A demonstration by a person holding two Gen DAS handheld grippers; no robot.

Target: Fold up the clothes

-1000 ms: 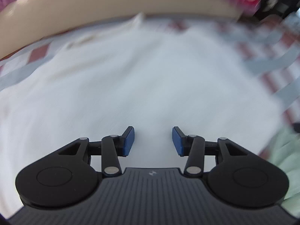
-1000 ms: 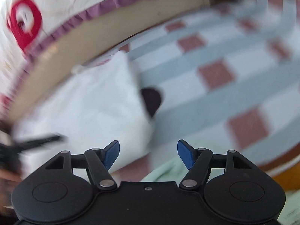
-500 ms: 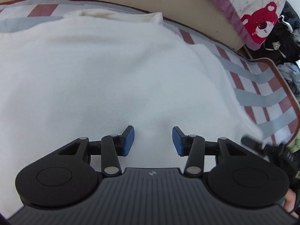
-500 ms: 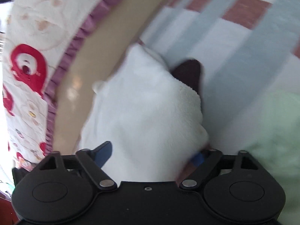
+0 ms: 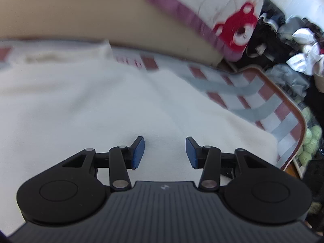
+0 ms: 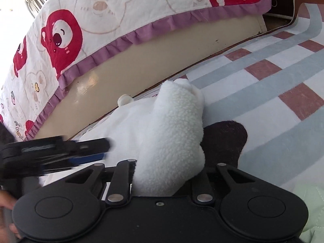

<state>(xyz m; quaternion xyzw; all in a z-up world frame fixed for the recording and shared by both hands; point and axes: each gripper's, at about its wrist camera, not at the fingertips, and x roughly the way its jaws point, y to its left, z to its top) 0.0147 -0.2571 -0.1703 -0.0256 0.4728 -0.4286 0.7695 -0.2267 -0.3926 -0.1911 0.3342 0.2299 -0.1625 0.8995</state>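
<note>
The fleece garment (image 5: pixel 101 105) is plain white, with a dark brown patch (image 6: pixel 224 139) at its edge. It lies on a mat (image 6: pixel 263 85) checked in white, grey-blue bands and dusty red squares. The quilt (image 6: pixel 113 14) behind is cream with red bears and a purple frill; both grippers are black with blue pads (image 5: pixel 139 151).

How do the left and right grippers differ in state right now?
The left gripper is open, blue pads apart with nothing between; the right gripper has just closed on a bunched part of the white fleece garment. Both are over that garment.
</note>
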